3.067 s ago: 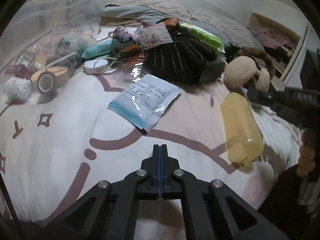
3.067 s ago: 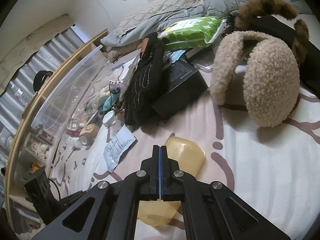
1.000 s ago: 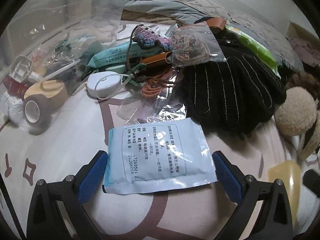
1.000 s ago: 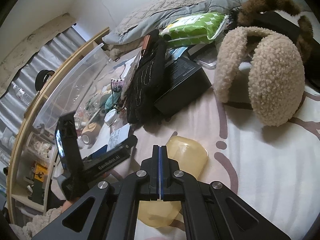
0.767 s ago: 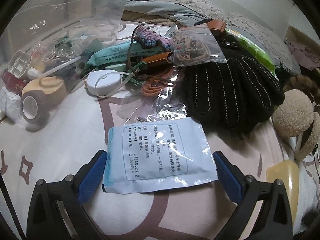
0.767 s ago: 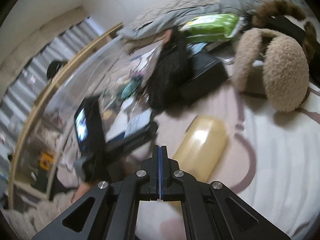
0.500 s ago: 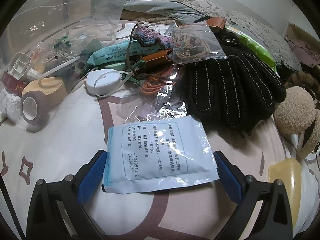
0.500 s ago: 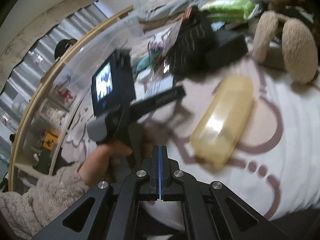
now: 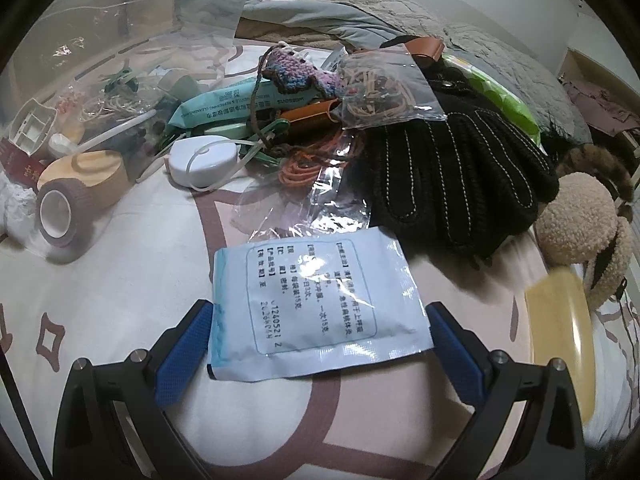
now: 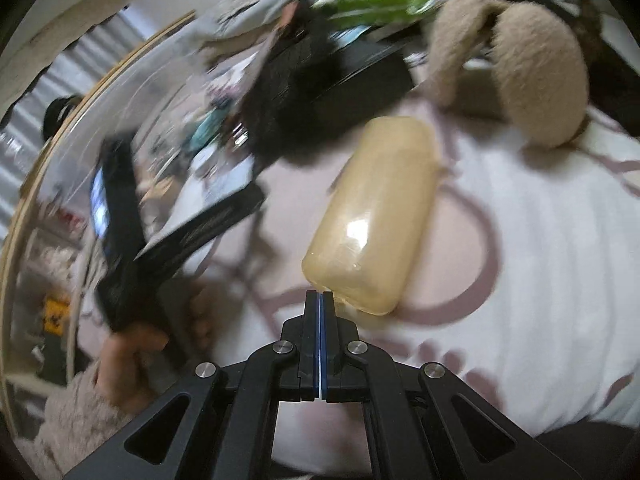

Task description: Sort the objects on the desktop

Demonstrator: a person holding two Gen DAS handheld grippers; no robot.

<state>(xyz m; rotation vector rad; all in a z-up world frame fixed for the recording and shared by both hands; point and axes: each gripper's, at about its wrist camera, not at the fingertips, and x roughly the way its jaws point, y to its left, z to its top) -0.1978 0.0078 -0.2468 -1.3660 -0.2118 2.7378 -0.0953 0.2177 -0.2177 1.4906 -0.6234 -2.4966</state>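
Straddling a pale blue printed sachet [image 9: 316, 306], the left tongs [image 9: 320, 354] stand spread wide, one blue pad [image 9: 184, 352] at each side edge of the packet; whether the pads touch it cannot be told. The sachet lies flat on the patterned bedsheet [image 9: 100, 292]. Beyond it sits a heap: crumpled clear film [image 9: 308, 208], a black knit glove [image 9: 452, 184], a clear bag of rubber bands [image 9: 380, 92], a teal wipes pack [image 9: 240, 100], a white round case [image 9: 202, 158] and a roll of brown tape [image 9: 56, 212]. A fleecy tan earmuff [image 9: 580, 228] lies at right, with a yellow translucent case [image 9: 560, 336] just beside it.

The right tongs [image 10: 321, 300] are fully closed and empty, tips at the near end of the yellow case [image 10: 372, 216]; contact cannot be confirmed. This view is blurred. It shows the left hand [image 10: 136, 352], in a fleecy sleeve [image 10: 68, 412], holding the other tool's handle.
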